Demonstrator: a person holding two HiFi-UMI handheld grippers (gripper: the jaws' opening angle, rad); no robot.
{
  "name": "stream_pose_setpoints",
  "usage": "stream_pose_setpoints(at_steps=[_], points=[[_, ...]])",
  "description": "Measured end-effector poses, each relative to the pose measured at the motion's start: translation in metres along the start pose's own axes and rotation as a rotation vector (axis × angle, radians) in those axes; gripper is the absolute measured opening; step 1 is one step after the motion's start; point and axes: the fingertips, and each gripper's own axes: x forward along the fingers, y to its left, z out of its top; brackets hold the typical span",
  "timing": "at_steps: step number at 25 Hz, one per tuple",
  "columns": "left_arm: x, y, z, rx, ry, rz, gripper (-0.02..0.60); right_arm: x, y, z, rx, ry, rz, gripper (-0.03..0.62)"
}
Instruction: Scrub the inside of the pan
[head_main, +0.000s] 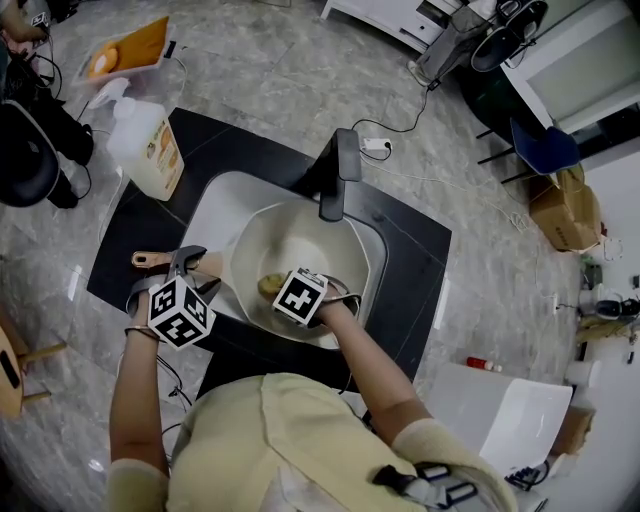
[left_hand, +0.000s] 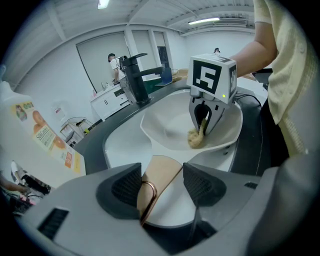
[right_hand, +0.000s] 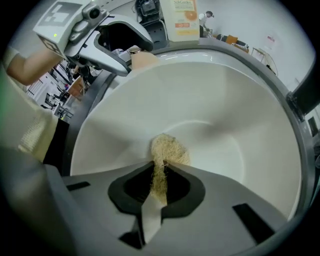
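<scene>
The white pan (head_main: 292, 238) sits tilted in the sink (head_main: 213, 203) below the black faucet (head_main: 340, 172). The left gripper (left_hand: 160, 186) is clamped on the pan's tan handle (left_hand: 161, 172), with the handle's copper hanging ring against one pad. The right gripper (right_hand: 163, 176) is closed on a tuft of straw-coloured loofah scrubber (right_hand: 168, 150), and the scrubber's free end presses on the pan's inner wall, near the side closest to the person.

To scrub well, the left grip should hold the handle firm so the pan cannot rock or spin in the sink. The right should bear down enough to flatten the fibres, then work in overlapping circles from floor to rim. The pinch looks narrow, so a hard sideways drag could pull the scrubber out.
</scene>
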Motion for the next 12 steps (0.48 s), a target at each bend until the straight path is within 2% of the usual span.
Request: stream_pose_setpoints(at_steps=[5,12], points=[[0.0,-0.001,0.0,0.001,-0.004,0.001,0.259,-0.003,0.025,0.004,0.064,-0.012,0.128,0.047],[-0.002,-0.001,0.0,0.002,-0.006,-0.004,0.259,-0.012,0.044,0.006,0.089,-0.032,0.215,0.046]])
